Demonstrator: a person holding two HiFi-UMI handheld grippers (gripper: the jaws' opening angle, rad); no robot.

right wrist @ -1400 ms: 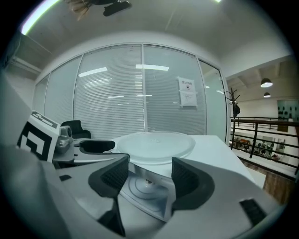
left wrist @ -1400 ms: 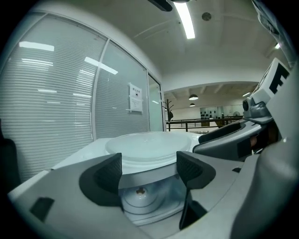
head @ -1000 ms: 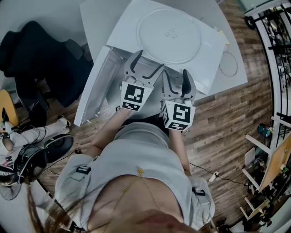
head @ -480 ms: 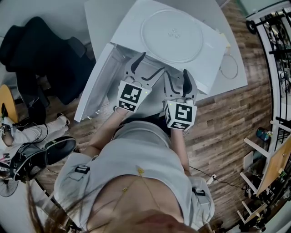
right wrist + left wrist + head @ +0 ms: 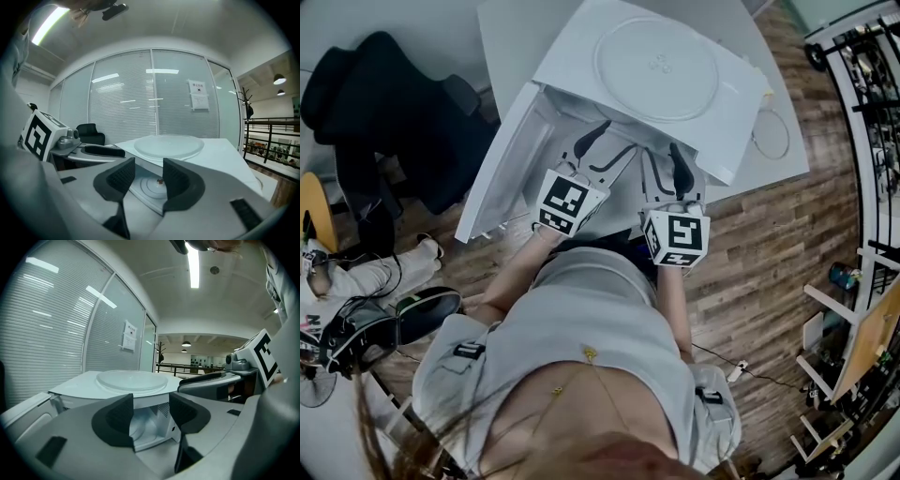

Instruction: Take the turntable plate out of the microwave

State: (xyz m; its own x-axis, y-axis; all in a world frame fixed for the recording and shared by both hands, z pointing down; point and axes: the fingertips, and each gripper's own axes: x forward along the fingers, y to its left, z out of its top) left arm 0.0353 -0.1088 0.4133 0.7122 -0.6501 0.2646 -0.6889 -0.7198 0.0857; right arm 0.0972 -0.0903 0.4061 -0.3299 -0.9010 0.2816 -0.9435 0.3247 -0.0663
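Observation:
The round glass turntable plate (image 5: 656,67) lies flat on top of the white microwave (image 5: 741,122), whose door (image 5: 502,178) stands swung open to the left. The plate (image 5: 131,380) also shows in the left gripper view, and the same plate (image 5: 168,144) in the right gripper view. Both grippers point at the open cavity. My left gripper (image 5: 605,148) (image 5: 151,413) has its jaws closing with nothing between them. My right gripper (image 5: 664,169) (image 5: 149,178) is also closing on nothing. Between its jaws I see the bare cavity floor with its centre hub (image 5: 159,182).
The microwave stands on a white table (image 5: 516,37) with a looped cable (image 5: 772,131) at its right end. A black office chair (image 5: 384,122) is to the left. Shoes and gear (image 5: 356,328) lie on the wooden floor. Metal racks (image 5: 872,112) line the right side.
Both pairs of jaws have narrowed since the earlier frames. The left gripper has drawn slightly back from the cavity. The plate on top has not moved.

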